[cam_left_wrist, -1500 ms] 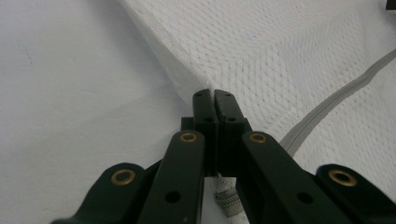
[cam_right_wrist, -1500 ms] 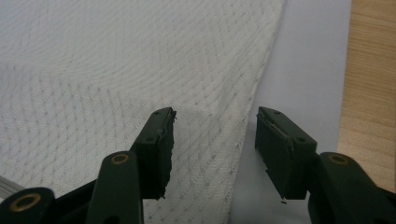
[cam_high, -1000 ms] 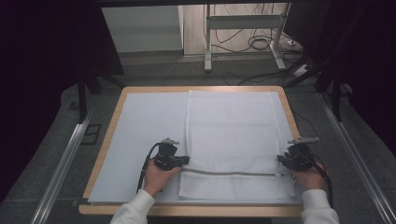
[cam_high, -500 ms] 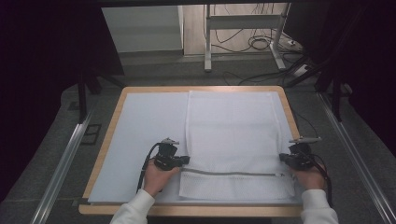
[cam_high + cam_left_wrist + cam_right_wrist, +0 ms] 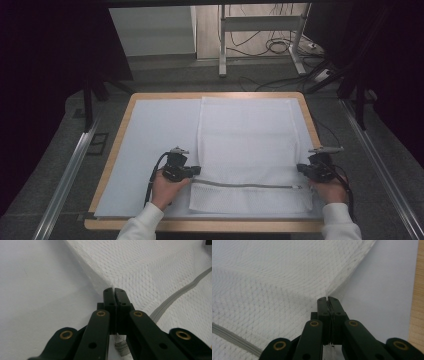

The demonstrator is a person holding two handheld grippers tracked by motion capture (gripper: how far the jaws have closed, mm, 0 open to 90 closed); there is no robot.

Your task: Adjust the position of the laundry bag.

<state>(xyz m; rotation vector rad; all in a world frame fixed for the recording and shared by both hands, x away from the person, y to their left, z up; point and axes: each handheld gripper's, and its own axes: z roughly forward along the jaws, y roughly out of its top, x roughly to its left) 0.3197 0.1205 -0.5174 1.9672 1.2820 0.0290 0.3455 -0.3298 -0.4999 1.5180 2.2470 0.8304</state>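
A white mesh bag [image 5: 250, 140] lies flat on a pale mat [image 5: 155, 135], and a grey zipper [image 5: 245, 185] runs across it near the front. My left gripper [image 5: 196, 171] is at the bag's left edge by the zipper's end. In the left gripper view my left gripper [image 5: 114, 290] is shut on that edge of the bag [image 5: 150, 265], lifting a small fold. My right gripper [image 5: 301, 169] is at the right edge. In the right gripper view my right gripper [image 5: 328, 299] is shut on a pinch of the bag [image 5: 262, 277].
The mat covers a wooden table [image 5: 210, 226]. Metal rails run along the floor at the left [image 5: 65, 175] and right [image 5: 385, 165]. A white stand [image 5: 260, 30] with cables is behind the table. Bare mat lies left of the bag.
My right gripper has shifted slightly toward the front at the bag's right edge. The left hand and the bag lie as before.
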